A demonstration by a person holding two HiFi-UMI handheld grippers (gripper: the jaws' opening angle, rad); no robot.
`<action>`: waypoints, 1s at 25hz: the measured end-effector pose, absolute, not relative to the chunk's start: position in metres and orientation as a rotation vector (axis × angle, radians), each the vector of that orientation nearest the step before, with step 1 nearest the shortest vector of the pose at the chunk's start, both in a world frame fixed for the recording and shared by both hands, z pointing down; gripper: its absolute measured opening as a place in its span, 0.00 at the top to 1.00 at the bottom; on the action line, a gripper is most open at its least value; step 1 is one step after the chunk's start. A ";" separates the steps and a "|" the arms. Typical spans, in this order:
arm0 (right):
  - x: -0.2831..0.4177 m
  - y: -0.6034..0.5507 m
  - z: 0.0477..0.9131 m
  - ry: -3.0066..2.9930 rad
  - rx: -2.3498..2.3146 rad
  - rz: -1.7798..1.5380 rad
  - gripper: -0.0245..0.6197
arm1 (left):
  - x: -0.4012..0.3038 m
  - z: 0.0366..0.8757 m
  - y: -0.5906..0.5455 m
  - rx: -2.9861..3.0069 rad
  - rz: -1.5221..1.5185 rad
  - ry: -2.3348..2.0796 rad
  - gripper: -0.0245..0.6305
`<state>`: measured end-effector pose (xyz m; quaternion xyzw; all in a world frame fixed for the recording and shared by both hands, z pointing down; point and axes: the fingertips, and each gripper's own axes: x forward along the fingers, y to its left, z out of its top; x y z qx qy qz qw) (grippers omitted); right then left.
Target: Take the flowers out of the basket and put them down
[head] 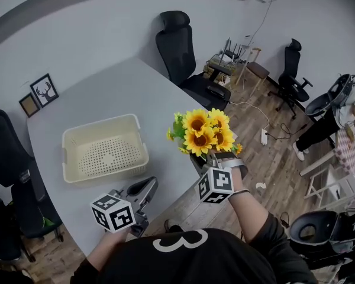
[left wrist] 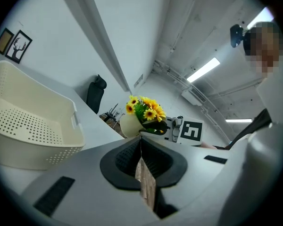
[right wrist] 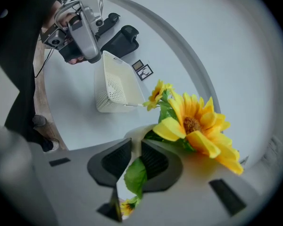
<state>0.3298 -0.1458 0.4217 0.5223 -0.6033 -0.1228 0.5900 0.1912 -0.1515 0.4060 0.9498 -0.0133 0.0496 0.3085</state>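
Note:
A bunch of yellow sunflowers [head: 204, 132] in a small cream pot [left wrist: 127, 125] hangs over the table's right edge. My right gripper [head: 208, 158] is shut on it: the pot's rim and a green leaf sit between the jaws [right wrist: 134, 149], and the blooms [right wrist: 193, 126] rise just beyond them. The cream perforated basket [head: 105, 148] stands on the grey table [head: 106, 93], with nothing in it, to the left of the flowers. My left gripper [head: 147, 188] is over the table's near edge, in front of the basket [left wrist: 28, 126]. Its jaws [left wrist: 140, 142] are shut with nothing between them.
Black office chairs stand at the far side [head: 177, 46] and at the left [head: 9, 158] of the table. Two small framed pictures [head: 44, 90] lean at its far left corner. Wooden floor with cables and more chairs [head: 293, 76] lies to the right.

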 end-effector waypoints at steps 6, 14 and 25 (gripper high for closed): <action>0.366 -0.166 0.447 -1.464 1.157 -0.269 0.85 | 0.235 0.420 -0.163 2.494 0.175 -0.092 0.94; 0.402 -0.193 0.489 -1.543 1.068 -0.235 0.85 | 0.277 0.443 -0.181 2.462 0.223 -0.165 0.94; 0.418 -0.203 0.557 -1.639 0.893 -0.175 0.85 | 0.305 0.463 -0.186 2.432 0.275 -0.277 0.94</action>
